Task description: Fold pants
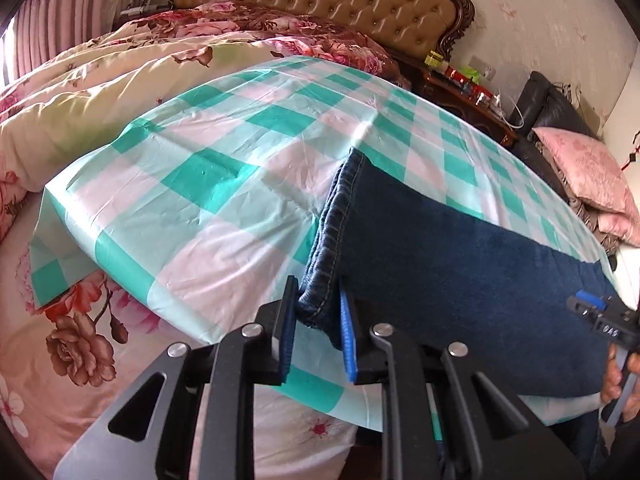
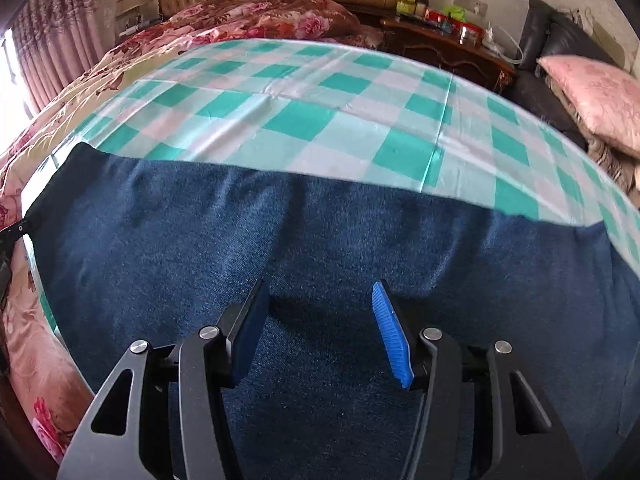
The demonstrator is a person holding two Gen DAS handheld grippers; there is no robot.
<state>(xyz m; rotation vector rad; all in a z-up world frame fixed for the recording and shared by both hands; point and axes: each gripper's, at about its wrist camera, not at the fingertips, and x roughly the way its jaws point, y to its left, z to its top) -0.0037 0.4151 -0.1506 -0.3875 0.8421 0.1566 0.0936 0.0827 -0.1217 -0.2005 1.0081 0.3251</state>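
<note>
Left gripper [image 1: 318, 316] pinches the hem of the jeans [image 1: 460, 264] on the checked cloth [image 1: 208, 184]. Right gripper [image 2: 320, 332] open above denim, prob. not touching; waistband cut off.

The dark blue denim pants [image 1: 460, 264] lie flat and folded lengthwise on a green-and-white checked cloth [image 1: 224, 184], stitched hems stacked at one end (the near hem corner lifted slightly).

Pants [image 1: 460, 264] on cloth [image 1: 208, 184] on bed, pillows [image 1: 280, 36] behind, nightstand [image 1: 460, 92] behind-right.
</note>
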